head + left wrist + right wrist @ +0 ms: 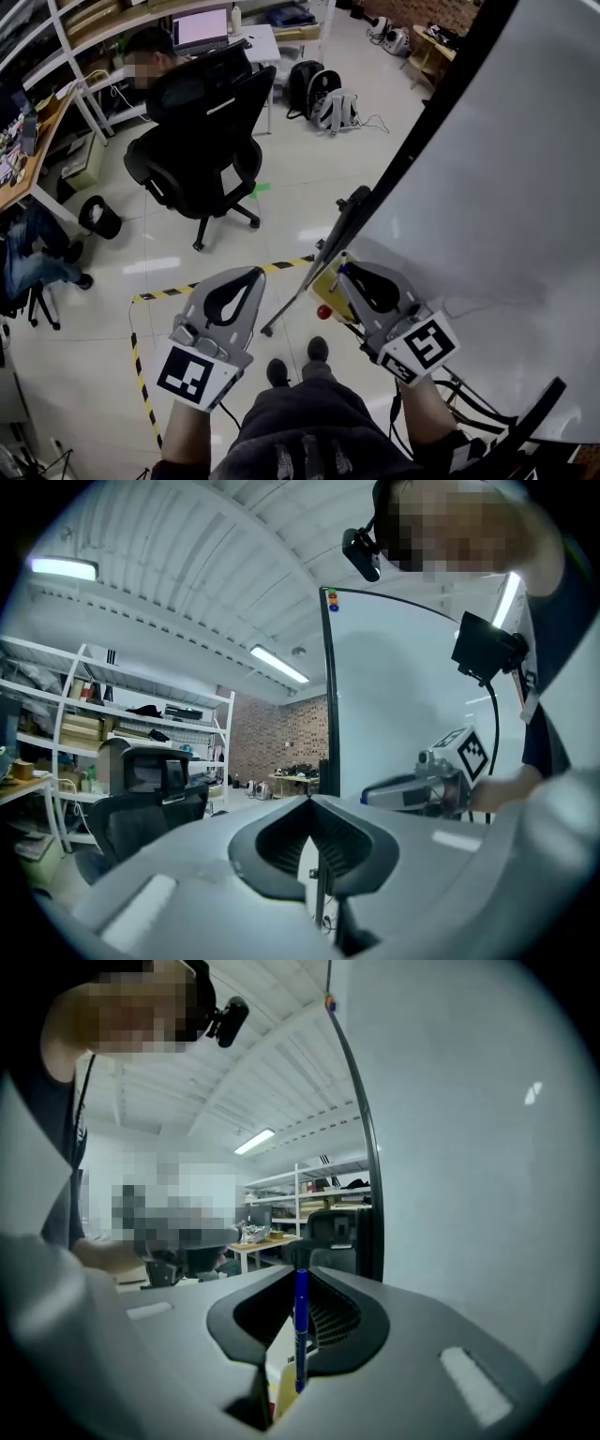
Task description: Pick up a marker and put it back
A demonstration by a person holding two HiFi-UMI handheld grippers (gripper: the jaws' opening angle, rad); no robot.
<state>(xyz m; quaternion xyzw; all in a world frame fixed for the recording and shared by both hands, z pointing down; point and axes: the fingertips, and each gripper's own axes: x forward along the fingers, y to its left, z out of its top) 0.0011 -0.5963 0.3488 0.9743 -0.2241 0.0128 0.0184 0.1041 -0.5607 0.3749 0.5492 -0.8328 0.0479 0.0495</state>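
Note:
A slim blue marker [301, 1326] stands upright between the jaws of my right gripper [298, 1277], which is shut on it. In the head view that right gripper [347, 274] sits at the whiteboard's [497, 169] lower left edge, with a yellow object [328, 281] and a small red round piece [323, 311] just beside it. My left gripper [253, 272] hovers over the floor to the left, apart from the board. In its own view the left gripper [309, 800] has its jaw tips meeting with nothing between them, and the right gripper [417, 789] shows off to the side.
A black office chair [202, 141] stands on the floor ahead. Yellow-black tape [187, 289] marks the floor. Backpacks [323, 98] lie farther back, and a person sits at a desk with a laptop [201, 28]. The whiteboard's stand legs [469, 394] are by my feet.

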